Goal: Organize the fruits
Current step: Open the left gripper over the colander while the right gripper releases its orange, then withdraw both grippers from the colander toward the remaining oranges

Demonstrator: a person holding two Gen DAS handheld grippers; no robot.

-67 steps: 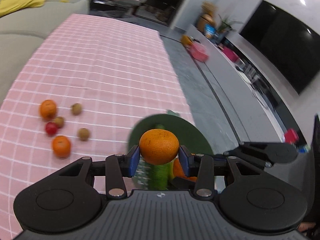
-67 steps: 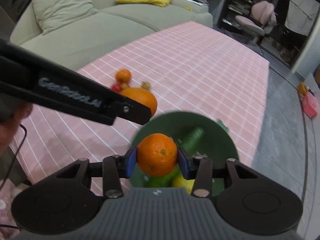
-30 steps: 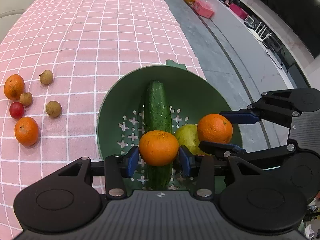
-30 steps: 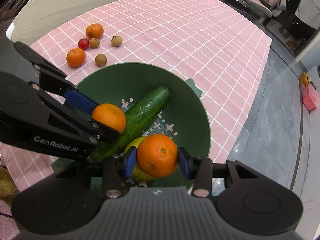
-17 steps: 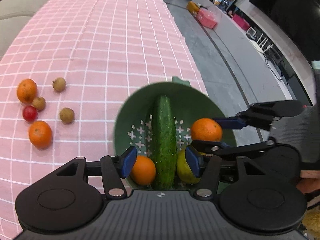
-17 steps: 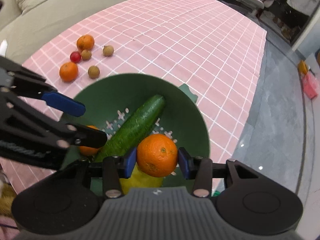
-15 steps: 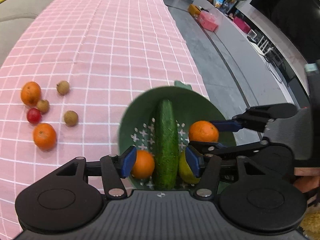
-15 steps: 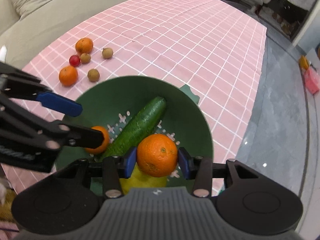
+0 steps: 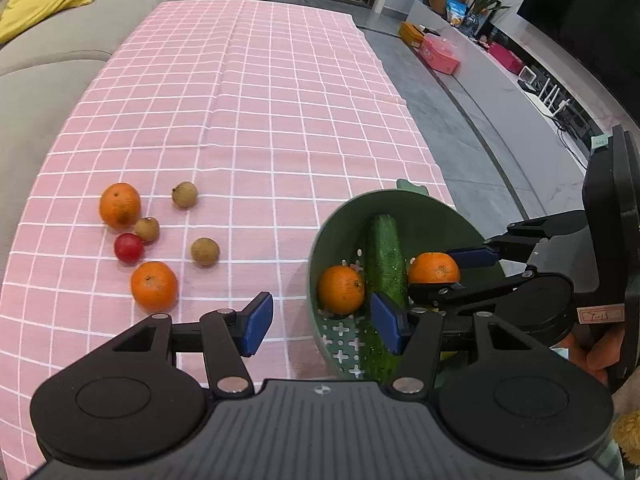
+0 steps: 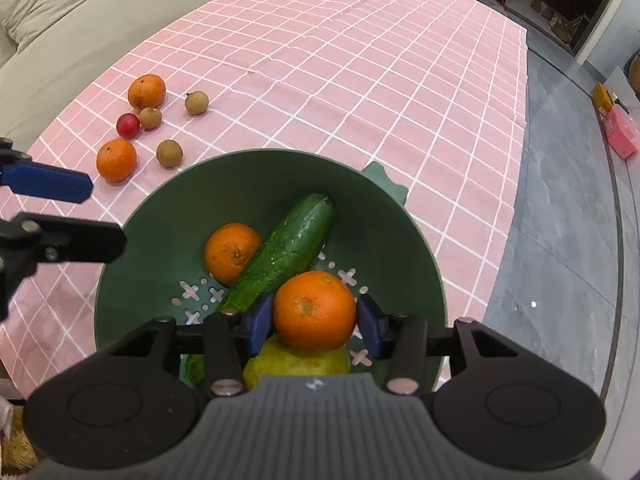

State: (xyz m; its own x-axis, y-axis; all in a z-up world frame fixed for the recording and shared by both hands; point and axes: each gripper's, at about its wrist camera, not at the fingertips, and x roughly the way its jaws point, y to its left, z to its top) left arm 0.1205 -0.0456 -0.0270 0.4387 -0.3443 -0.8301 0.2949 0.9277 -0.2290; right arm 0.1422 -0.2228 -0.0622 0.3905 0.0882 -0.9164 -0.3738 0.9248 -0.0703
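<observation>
Left wrist view. Landmark: green bowl (image 9: 432,216), at the pink checked cloth's (image 9: 256,100) near right corner. Left gripper (image 9: 320,322) hangs above the bowl's left rim, jaws spread wide with nothing between them; they opened over the last second. In the bowl: one cucumber (image 9: 386,256) lying lengthwise and one loose orange (image 9: 341,290) touching its left side. Right of the cucumber, the right gripper (image 9: 440,276) reaches in with a second orange (image 9: 434,268) between its jaws. On the cloth, well left of the bowl: two oranges, far (image 9: 120,205) and near (image 9: 154,286); three small brown fruits (image 9: 185,194) (image 9: 147,229) (image 9: 205,252); one small red fruit (image 9: 129,247). A sofa (image 9: 60,60) lies beyond the cloth's left edge.

Right wrist view. Right gripper (image 10: 314,318) sits over the bowl's (image 10: 132,280) near side, jaws narrow, blue pads against the held orange (image 10: 314,310); the jaws have just eased slightly wider. One yellow-green fruit (image 10: 298,362) lies directly under that orange. The cucumber (image 10: 288,250) runs diagonally across the bowl, the loose orange (image 10: 232,252) against its left side. Bowl total: two oranges, one cucumber, one yellow-green fruit. Left of the bowl on the cloth (image 10: 360,60), the same six: two oranges (image 10: 146,90) (image 10: 116,160), three brown (image 10: 196,103) (image 10: 150,117) (image 10: 169,153), one red (image 10: 128,125). The left gripper's fingers (image 10: 44,182) enter at the left edge, outside the bowl's rim.
</observation>
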